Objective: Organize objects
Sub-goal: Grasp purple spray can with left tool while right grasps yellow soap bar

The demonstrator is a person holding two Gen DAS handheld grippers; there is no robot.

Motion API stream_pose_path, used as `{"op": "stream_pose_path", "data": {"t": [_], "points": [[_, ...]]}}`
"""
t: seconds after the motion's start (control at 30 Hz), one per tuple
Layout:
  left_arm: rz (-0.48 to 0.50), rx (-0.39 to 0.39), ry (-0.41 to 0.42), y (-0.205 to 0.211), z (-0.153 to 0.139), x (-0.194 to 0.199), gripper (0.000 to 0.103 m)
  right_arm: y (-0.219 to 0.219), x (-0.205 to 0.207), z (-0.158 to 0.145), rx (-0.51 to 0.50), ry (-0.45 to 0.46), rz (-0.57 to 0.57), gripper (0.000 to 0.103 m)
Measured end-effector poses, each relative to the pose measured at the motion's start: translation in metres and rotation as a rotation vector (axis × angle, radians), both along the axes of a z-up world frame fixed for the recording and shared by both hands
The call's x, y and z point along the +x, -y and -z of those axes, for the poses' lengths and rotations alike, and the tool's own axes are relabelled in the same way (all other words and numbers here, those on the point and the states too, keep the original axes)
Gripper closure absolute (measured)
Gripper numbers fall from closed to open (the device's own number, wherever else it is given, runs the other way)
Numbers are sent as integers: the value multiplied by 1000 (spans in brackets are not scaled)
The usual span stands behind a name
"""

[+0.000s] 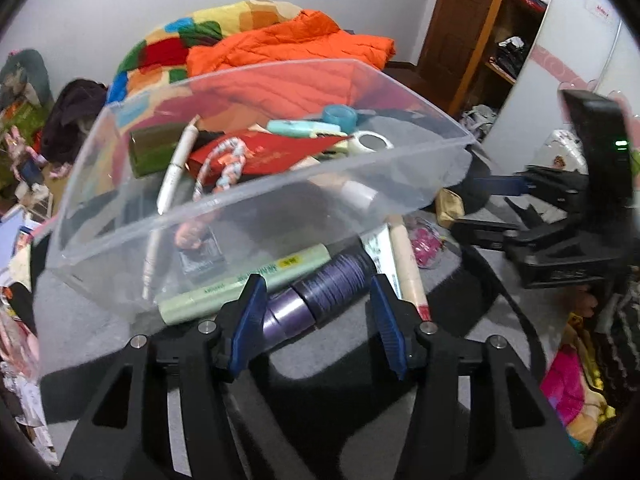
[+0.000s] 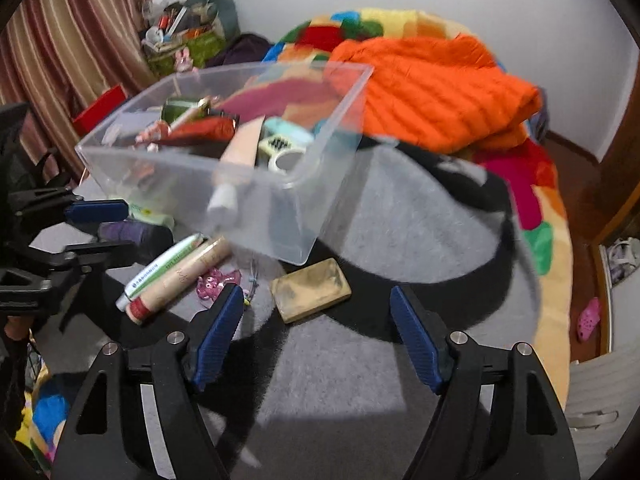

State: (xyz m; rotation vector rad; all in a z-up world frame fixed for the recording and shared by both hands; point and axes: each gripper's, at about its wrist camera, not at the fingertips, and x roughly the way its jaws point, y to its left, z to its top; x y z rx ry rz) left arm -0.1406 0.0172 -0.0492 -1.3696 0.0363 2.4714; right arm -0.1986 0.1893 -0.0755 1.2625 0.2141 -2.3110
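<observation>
Both grippers are the same build: matte black plastic frames with triangular cutouts in the arms and round silver screw heads at the pivots. The left gripper (image 1: 318, 320) has dark blue ribbed pads (image 1: 250, 320) on its fingers, same deal on the right gripper (image 2: 316, 336). There's also a black box on the right one with a small green light (image 1: 621, 144).
</observation>
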Motion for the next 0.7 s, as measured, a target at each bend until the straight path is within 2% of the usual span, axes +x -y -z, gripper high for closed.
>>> {"op": "stream_pose_path", "data": {"t": [0.07,0.2,0.43,0.53,0.6,0.7], "points": [[13,29,25,2,1,3,50,1,-4,6,1,10,-2,30],[37,22,45,0,4,9,53,4,-7,7,-8,10,-23,31],[25,28,52,-6,3,-2,54,8,-2,7,-26,6,-59,62],[28,41,51,-7,4,-5,61,7,-1,6,-26,6,-46,63],[22,24,47,-8,5,-3,72,5,3,6,-21,1,-37,63],[16,23,50,-6,10,3,77,1,11,4,-16,-10,-28,63]]}}
